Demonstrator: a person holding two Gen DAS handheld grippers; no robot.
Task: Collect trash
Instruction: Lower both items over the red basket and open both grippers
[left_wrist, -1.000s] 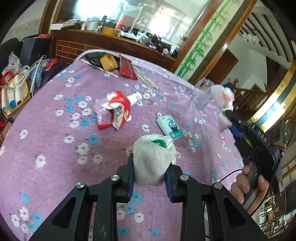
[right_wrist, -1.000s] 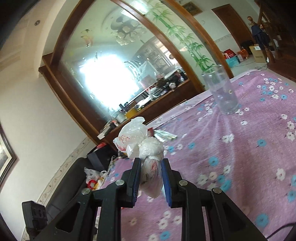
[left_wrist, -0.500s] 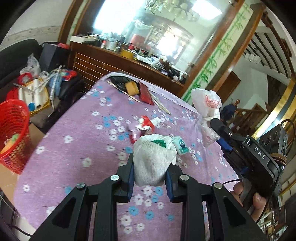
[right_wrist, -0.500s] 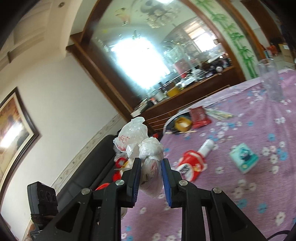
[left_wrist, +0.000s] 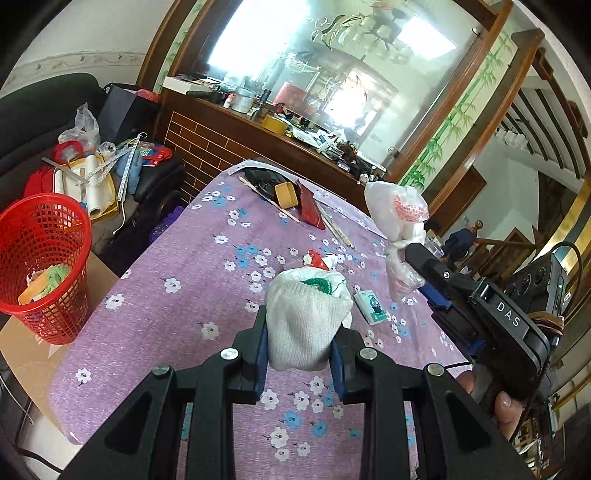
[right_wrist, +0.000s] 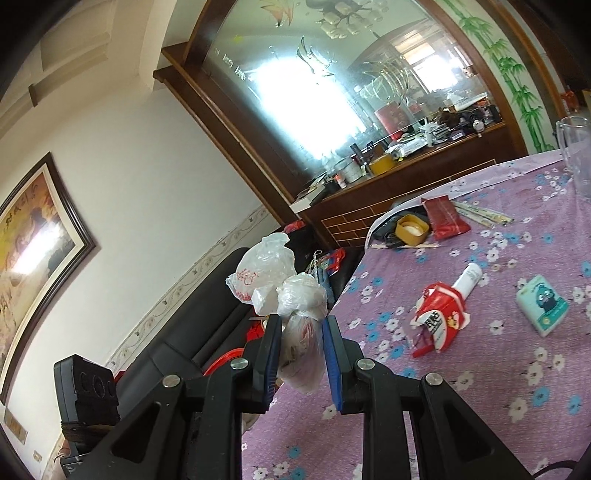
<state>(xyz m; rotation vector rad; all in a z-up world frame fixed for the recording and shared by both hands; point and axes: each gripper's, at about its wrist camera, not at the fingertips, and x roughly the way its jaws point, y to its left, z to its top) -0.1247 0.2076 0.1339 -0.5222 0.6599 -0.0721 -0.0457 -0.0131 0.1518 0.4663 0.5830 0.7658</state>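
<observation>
A balled white sock with a green patch at its top sits clamped between the closed fingers of the left gripper, held above the purple flowered tablecloth; a crumpled white plastic bag with red print is squeezed the same way by the right gripper, its loose top puffing out above the pads; in the left wrist view that bag shows at two o'clock from the sock. On the cloth lie a torn red-and-white wrapper with a white tube poking from it, and at three o'clock from it a small pale green packet; a yellow tape roll and a dark red pouch rest near the table's far end. A red mesh basket stands beside the table at nine o'clock from the sock, with scraps inside.
</observation>
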